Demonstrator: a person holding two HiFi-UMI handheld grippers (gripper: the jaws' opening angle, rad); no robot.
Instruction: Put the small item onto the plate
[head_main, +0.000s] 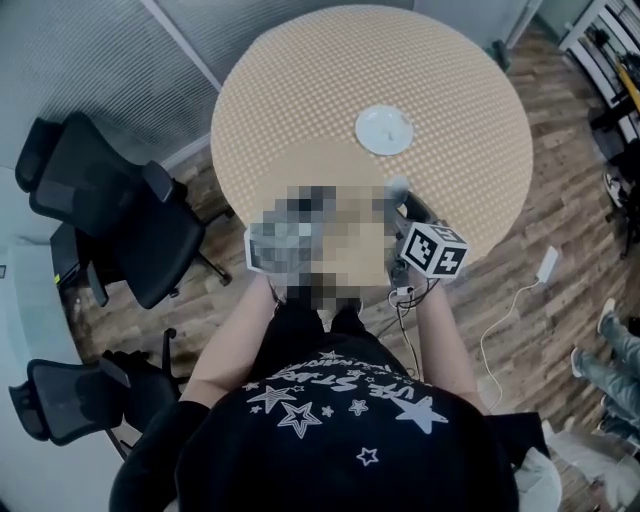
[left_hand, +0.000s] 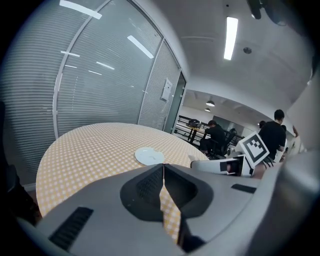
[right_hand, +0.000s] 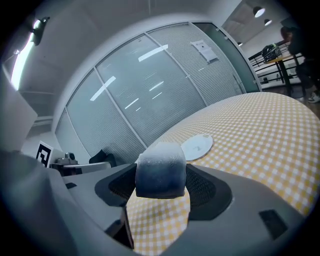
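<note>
A white plate (head_main: 384, 130) lies on the round table with a yellow checked cloth (head_main: 300, 110), past its middle; the plate (left_hand: 149, 156) also shows ahead of the left gripper and the plate (right_hand: 196, 147) beyond the right one. My right gripper (right_hand: 160, 192) is shut on a small pale blue-white block (right_hand: 161, 167), held over the table's near edge, short of the plate. Its marker cube (head_main: 433, 250) shows in the head view. My left gripper (left_hand: 163, 172) is shut and holds nothing. A mosaic patch hides most of it in the head view.
Black office chairs (head_main: 110, 215) stand left of the table, another chair (head_main: 70, 400) nearer me. A white adapter with cable (head_main: 547, 263) lies on the wood floor at right. People (left_hand: 272, 135) stand far off behind the table. Glass walls with blinds (left_hand: 100, 75) run along the left.
</note>
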